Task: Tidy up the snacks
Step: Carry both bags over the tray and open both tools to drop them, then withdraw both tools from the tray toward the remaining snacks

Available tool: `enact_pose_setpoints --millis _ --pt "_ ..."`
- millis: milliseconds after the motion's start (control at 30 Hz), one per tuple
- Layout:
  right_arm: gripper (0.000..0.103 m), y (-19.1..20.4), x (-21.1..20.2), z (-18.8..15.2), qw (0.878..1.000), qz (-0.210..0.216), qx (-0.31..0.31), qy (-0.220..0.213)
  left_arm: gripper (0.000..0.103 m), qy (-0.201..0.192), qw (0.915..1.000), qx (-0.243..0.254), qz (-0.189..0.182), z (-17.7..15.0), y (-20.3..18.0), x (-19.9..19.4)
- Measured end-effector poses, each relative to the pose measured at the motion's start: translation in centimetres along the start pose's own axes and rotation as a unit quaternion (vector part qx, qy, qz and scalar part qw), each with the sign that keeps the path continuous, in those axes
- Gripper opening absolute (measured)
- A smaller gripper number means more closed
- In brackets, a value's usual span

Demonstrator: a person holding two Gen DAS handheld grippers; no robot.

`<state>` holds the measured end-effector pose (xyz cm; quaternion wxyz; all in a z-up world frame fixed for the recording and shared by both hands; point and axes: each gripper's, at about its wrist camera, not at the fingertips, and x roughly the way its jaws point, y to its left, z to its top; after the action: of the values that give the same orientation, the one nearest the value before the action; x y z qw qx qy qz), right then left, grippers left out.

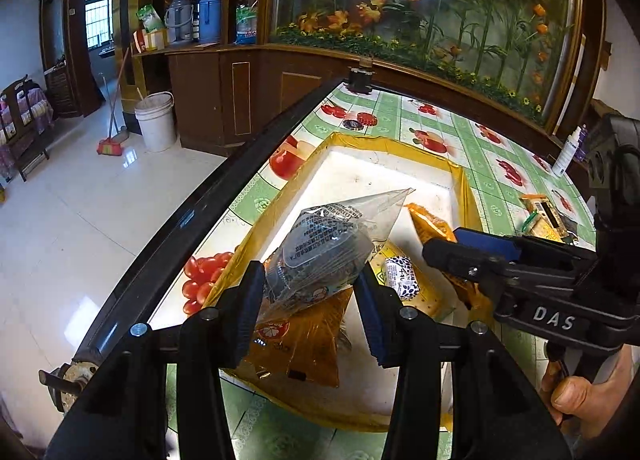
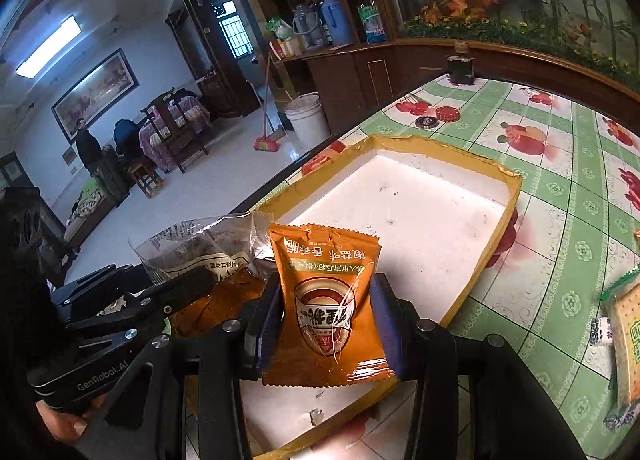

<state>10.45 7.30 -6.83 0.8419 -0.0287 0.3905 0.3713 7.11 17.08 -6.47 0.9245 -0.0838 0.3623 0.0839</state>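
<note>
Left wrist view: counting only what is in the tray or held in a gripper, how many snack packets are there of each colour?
Clear packet: 1
Orange, namely the orange packet and the amber packet: 2
Yellow cracker packet: 1
White-and-blue sweet: 1
Total: 5

Clear crinkled plastic packet of dark snack [image 1: 320,256], tilted, raised above shallow white tray with yellow taped rim [image 1: 464,187]. Orange foil sachet with printed bowl [image 2: 328,308], upright over tray's near end. Cracker packs [image 1: 404,280] lying inside.
</note>
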Motion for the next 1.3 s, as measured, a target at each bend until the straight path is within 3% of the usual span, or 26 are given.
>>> enact_pose_setpoints --millis 267,367,400,567,867,1033,1300 --pt "0.049 -0.8 1.3 -0.1 1.000 0.000 0.011 0.015 0.053 0.010 0.9997 -0.014 0.018 -0.1 0.6 0.4" --pt "0.051 -0.9 0.2 -0.2 1.000 -0.007 0.011 0.003 0.075 -0.002 0.9995 -0.015 0.027 0.0 0.5 -0.2" --pt "0.052 -1.0 -0.1 -0.2 1.000 -0.007 0.012 0.000 0.076 -0.010 0.9993 -0.012 0.033 0.1 0.4 -0.5" --pt "0.063 -2.2 -2.6 -0.7 0.999 -0.008 0.033 -0.019 0.076 -0.029 0.9991 -0.006 0.031 0.2 -0.6 -1.7" --pt "0.067 -6.4 -8.4 -3.1 0.992 -0.024 0.106 -0.061 0.076 -0.040 0.9992 0.007 -0.003 0.1 -3.3 -3.1" --pt "0.069 -9.0 -12.3 -4.8 0.983 -0.055 0.143 -0.097 0.076 -0.039 0.9986 0.022 -0.028 0.2 -6.2 -3.6" --pt "0.069 -12.4 -19.1 -7.8 0.969 -0.062 0.178 -0.163 0.076 -0.040 0.9946 0.071 -0.064 -0.3 -12.0 -4.9"
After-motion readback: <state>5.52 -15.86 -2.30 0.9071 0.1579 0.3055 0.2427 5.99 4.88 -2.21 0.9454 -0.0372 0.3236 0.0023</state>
